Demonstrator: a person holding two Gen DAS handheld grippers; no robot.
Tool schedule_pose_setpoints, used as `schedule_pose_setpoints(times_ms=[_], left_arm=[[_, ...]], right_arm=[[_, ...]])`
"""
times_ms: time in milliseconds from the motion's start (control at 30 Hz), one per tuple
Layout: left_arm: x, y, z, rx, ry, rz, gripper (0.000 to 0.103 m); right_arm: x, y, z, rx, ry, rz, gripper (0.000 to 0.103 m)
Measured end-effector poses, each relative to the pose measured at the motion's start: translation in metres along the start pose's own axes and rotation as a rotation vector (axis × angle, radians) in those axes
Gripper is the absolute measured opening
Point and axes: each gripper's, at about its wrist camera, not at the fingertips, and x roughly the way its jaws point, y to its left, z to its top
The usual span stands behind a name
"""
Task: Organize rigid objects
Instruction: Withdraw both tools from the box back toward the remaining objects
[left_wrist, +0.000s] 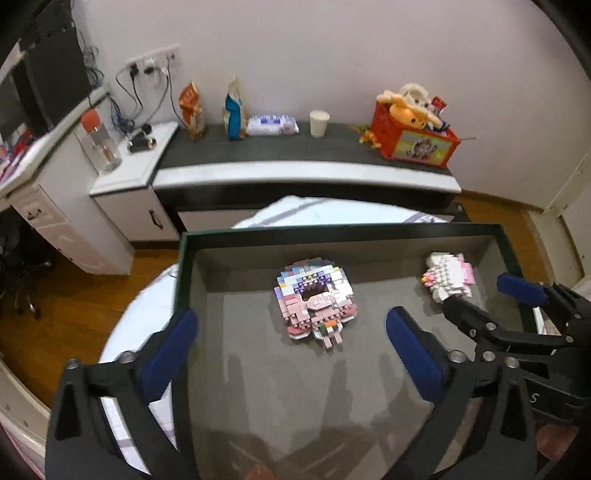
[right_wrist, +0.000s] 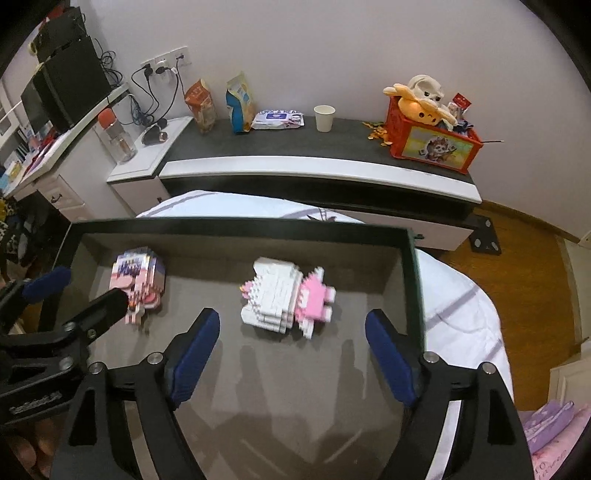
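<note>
Spread wide and empty above the grey floor of a dark-rimmed rectangular tray (left_wrist: 343, 230): left gripper (left_wrist: 291, 343), blue pads flanking a flat pink, white and purple brick-built figure (left_wrist: 314, 299). Likewise wide and empty: right gripper (right_wrist: 291, 354), hovering just short of a white and pink brick-built figure (right_wrist: 286, 297) lying on its side near the tray's right wall. Well apart, the two figures. Beneath the tray, a white bedsheet (right_wrist: 469, 317).
</note>
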Motion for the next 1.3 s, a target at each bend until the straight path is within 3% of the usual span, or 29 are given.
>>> schedule_pose_setpoints(times_ms=[200, 600, 867, 1300], left_arm=[[-0.058, 0.0, -0.02, 0.005, -0.066, -0.056, 0.103], [-0.191, 0.009, -0.098, 0.037, -0.249, -0.024, 0.103], [-0.234, 0.017, -0.161, 0.024, -0.302, 0.018, 0.103], [-0.259, 0.018, -0.242, -0.041, -0.334, 0.042, 0.103]], right_arm=[[-0.045, 0.001, -0.017, 0.026, -0.07, 0.033, 0.103], [-0.16, 0.035, -0.091, -0.016, -0.26, 0.055, 0.103], [-0.205, 0.05, -0.145, -0.045, -0.324, 0.043, 0.103], [-0.241, 0.037, -0.221, 0.011, -0.372, 0.064, 0.103]])
